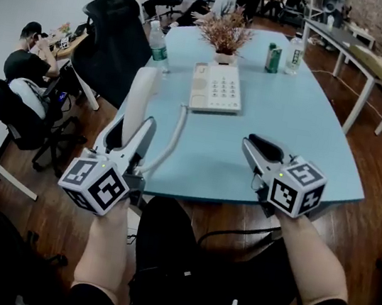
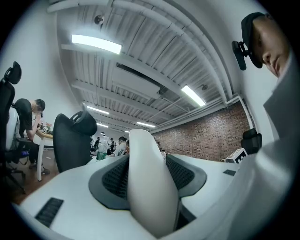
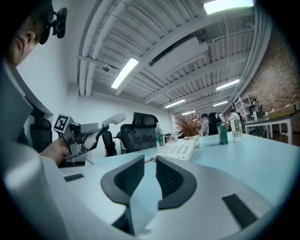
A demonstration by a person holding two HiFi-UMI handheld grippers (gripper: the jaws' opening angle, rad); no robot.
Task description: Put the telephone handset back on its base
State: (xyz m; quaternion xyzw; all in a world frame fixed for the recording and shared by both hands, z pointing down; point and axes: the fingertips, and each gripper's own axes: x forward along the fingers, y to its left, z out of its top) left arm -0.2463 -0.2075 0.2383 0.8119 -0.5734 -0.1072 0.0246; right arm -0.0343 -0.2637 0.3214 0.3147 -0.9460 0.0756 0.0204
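Left gripper (image 2: 148,174) is clamped wide on the handset (image 2: 151,187) at mid-shaft. It holds it upright off the table's (image 1: 301,137) near-left edge, well apart from the base (image 1: 216,87). Right gripper (image 3: 146,177): narrow gap, empty. The handset is probably light, rigid, slick plastic, so it may pivot, and the cord (image 1: 172,141) may tug. Mid-shaft suits 1 level set-down.

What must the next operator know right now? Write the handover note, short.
Left gripper: shut on the handset, in the air by the table's left edge.
Right gripper: fingers apart, empty, above the table.
Base: mid-table, cradle empty, cord runs to the handset.
Done: handset gripped.
Left: carry it to the base, set it in the cradle.
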